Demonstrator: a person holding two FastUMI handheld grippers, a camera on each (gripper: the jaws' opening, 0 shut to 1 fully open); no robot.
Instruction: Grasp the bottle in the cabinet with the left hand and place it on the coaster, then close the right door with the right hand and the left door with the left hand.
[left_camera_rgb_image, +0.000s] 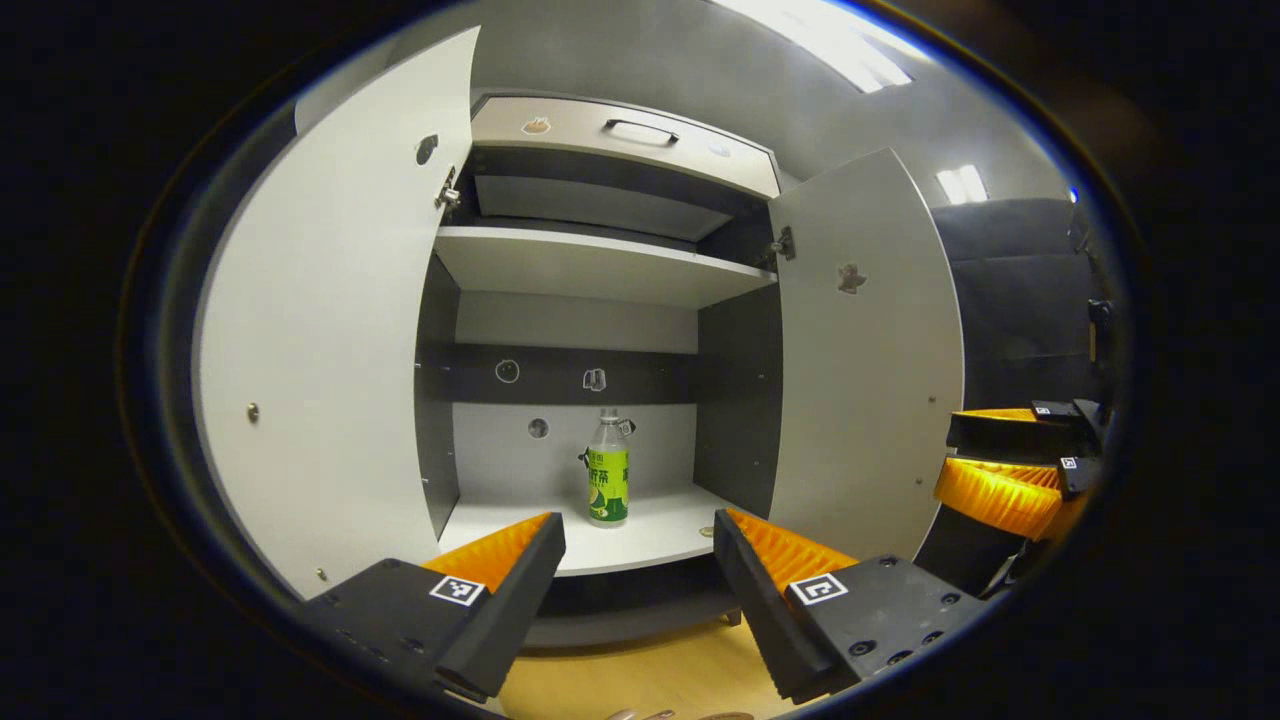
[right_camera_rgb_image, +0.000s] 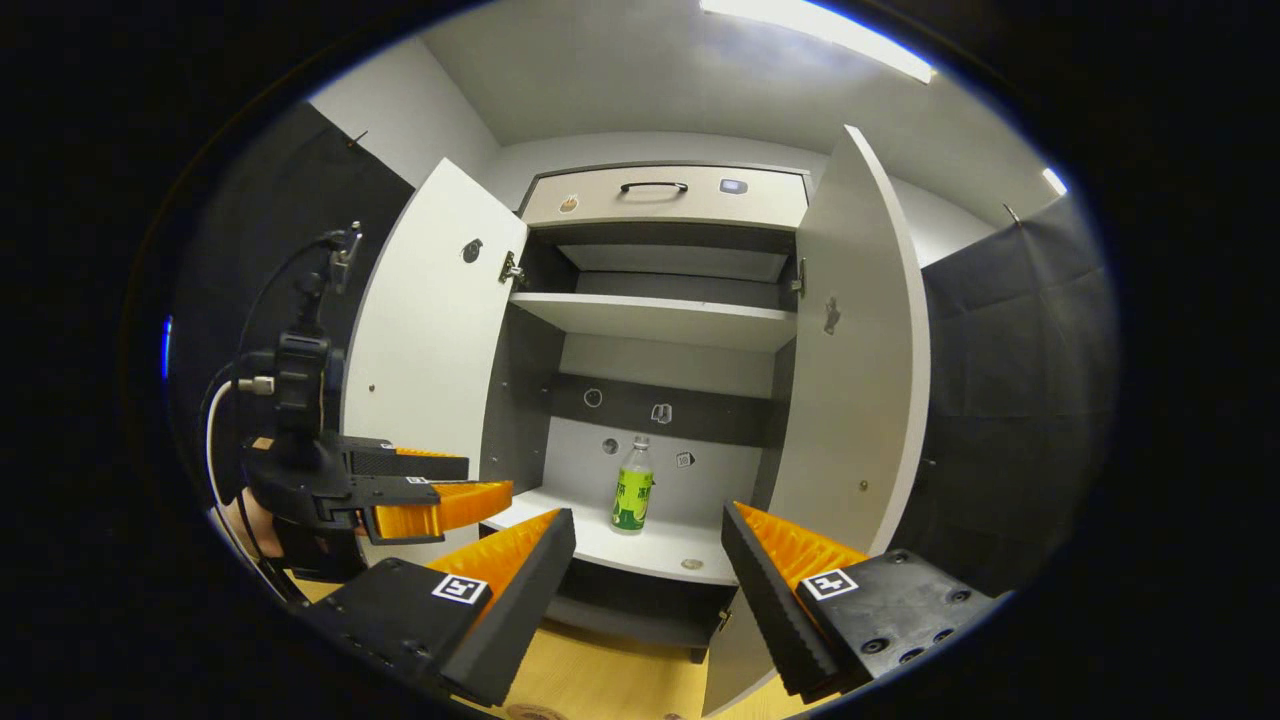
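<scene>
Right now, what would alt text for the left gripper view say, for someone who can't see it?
A green-labelled drink bottle stands upright on the lower shelf of a cabinet with its left door and right door swung open. The left claw is open in front of it, and the right claw shows at the right edge.

A clear bottle (left_camera_rgb_image: 607, 468) with a green and yellow label stands in a white, dark-grey-backed cabinet (left_camera_rgb_image: 590, 265).

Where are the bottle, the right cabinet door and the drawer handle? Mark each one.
bottle (left_camera_rgb_image: 607, 480), left gripper view, on its green label.
right cabinet door (left_camera_rgb_image: 865, 360), left gripper view, on the middle of its open inner face.
drawer handle (right_camera_rgb_image: 653, 186), right gripper view, on the middle of the dark bar.
</scene>
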